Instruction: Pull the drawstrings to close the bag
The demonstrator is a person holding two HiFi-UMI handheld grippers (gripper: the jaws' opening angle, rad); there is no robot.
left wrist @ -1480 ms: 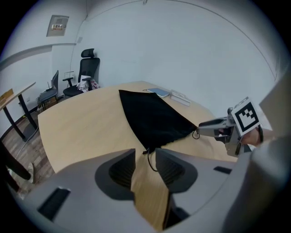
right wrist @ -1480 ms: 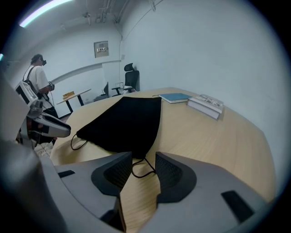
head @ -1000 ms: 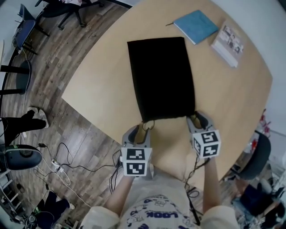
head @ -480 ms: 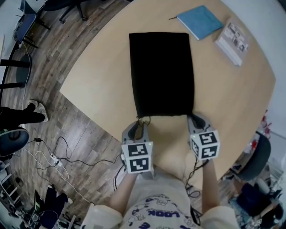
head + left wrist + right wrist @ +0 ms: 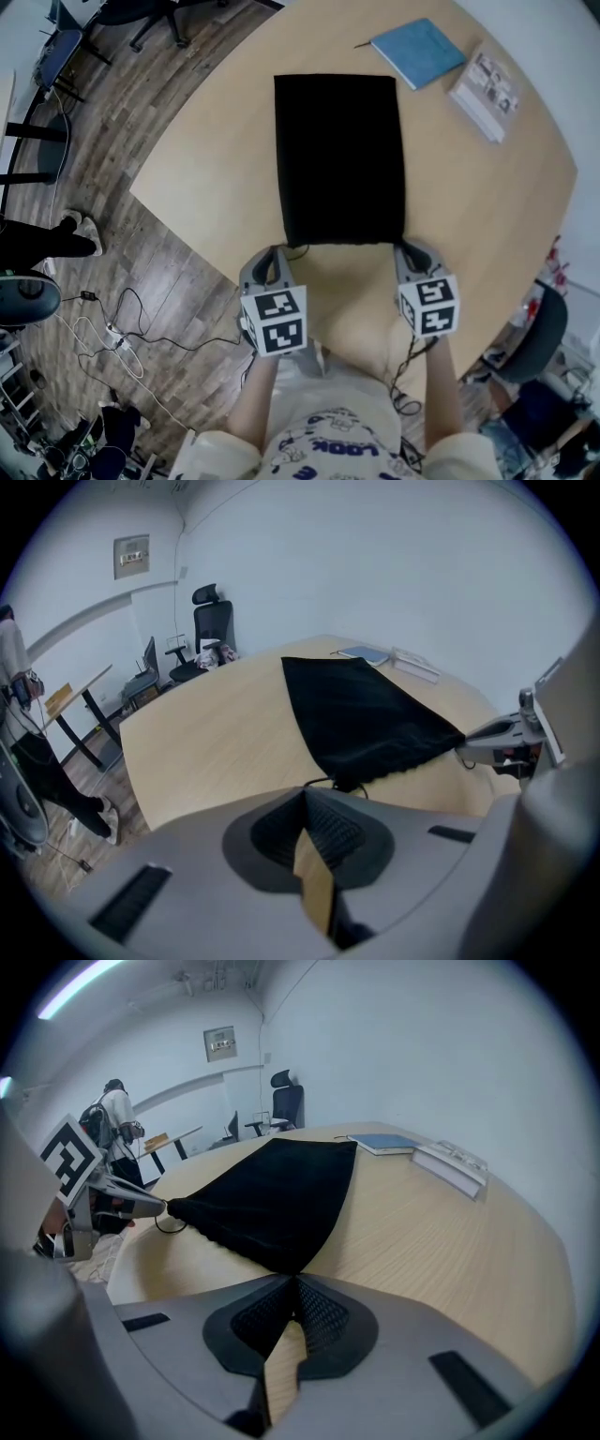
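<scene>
A black drawstring bag (image 5: 339, 155) lies flat on the round wooden table (image 5: 220, 150), its mouth edge toward me. My left gripper (image 5: 278, 251) is shut at the mouth's left corner, and a thin black drawstring (image 5: 325, 783) runs from the bag into its closed jaws (image 5: 305, 792). From the right gripper view, a small cord loop (image 5: 172, 1226) hangs at the left gripper's tip (image 5: 141, 1202). My right gripper (image 5: 405, 247) is shut on the bag's right mouth corner (image 5: 286, 1262). Its jaws (image 5: 292, 1279) meet on the fabric, and any cord there is hidden.
A blue notebook (image 5: 419, 52) and a printed booklet (image 5: 486, 82) lie at the table's far side. The table edge runs close below both grippers. Office chairs (image 5: 208, 621), cables (image 5: 122, 328) on the wooden floor and a person (image 5: 112, 1119) are off to the left.
Both grippers have gone from open to shut at the bag's mouth corners. The left gripper has shifted a little to the left, and the cord loop now leads into its jaws.
</scene>
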